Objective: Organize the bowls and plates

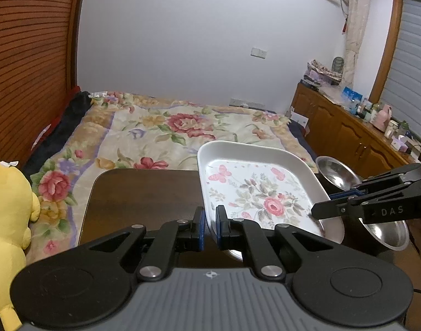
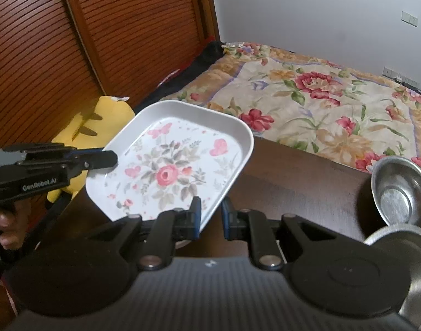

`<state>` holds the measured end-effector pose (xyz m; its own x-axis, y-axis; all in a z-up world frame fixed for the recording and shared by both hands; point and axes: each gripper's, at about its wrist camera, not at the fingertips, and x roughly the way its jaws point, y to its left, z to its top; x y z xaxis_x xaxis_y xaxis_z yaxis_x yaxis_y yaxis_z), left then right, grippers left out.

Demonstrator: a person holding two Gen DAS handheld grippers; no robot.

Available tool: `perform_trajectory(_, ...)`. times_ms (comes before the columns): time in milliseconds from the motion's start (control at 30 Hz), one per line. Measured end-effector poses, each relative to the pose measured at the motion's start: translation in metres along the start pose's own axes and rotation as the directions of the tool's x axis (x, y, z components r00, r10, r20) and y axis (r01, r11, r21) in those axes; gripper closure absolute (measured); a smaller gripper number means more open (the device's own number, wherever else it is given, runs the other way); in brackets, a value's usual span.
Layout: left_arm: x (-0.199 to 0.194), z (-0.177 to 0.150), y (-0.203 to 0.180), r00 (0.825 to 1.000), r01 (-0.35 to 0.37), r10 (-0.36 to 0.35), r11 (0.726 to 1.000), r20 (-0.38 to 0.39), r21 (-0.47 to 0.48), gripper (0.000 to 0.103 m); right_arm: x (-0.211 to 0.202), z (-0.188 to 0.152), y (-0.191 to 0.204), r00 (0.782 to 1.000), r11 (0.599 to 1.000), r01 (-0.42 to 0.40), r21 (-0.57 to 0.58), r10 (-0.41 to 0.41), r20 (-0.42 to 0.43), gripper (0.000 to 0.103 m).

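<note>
A white rectangular tray (image 1: pixel 260 193) with a pink rose print hangs tilted above the dark table (image 1: pixel 144 193). My left gripper (image 1: pixel 210 227) is shut on the tray's near left rim. Seen from the right wrist, that gripper (image 2: pixel 111 160) pinches the tray (image 2: pixel 172 165) at its left edge. My right gripper (image 2: pixel 212 218) straddles the tray's opposite rim with its jaws wider apart. A strip of table shows between the rim and its right finger (image 2: pixel 228 220). Two steel bowls (image 2: pixel 398 193) (image 2: pixel 403 275) stand to the right on the table.
A yellow plush toy (image 1: pixel 6 220) sits at the table's left edge. Beyond the table (image 2: pixel 307 193) lies a bed with a floral quilt (image 1: pixel 169 129). A slatted wooden door (image 2: pixel 100 41) stands at the left and a cluttered wooden cabinet (image 1: pixel 348 132) at the right. A hand (image 2: pixel 3 220) holds the left gripper.
</note>
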<state>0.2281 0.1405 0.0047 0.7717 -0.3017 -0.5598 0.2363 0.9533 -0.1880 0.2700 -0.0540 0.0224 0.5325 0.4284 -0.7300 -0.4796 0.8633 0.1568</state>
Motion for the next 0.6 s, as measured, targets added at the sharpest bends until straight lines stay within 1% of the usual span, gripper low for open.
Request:
perform_trajectory(233, -0.022, -0.005, -0.009, 1.000, 0.014, -0.014, 1.000, 0.017, 0.010, 0.093, -0.019, -0.011, 0.004, 1.000, 1.000, -0.007, 0.008, 0.007, 0.025, 0.086)
perform_trajectory(600, -0.059, -0.018, -0.026, 0.999, 0.009, -0.010, 1.000, 0.047, 0.020, 0.093, -0.047, -0.029, 0.017, 0.998, 1.000, -0.019, 0.001, 0.019, 0.057, 0.086)
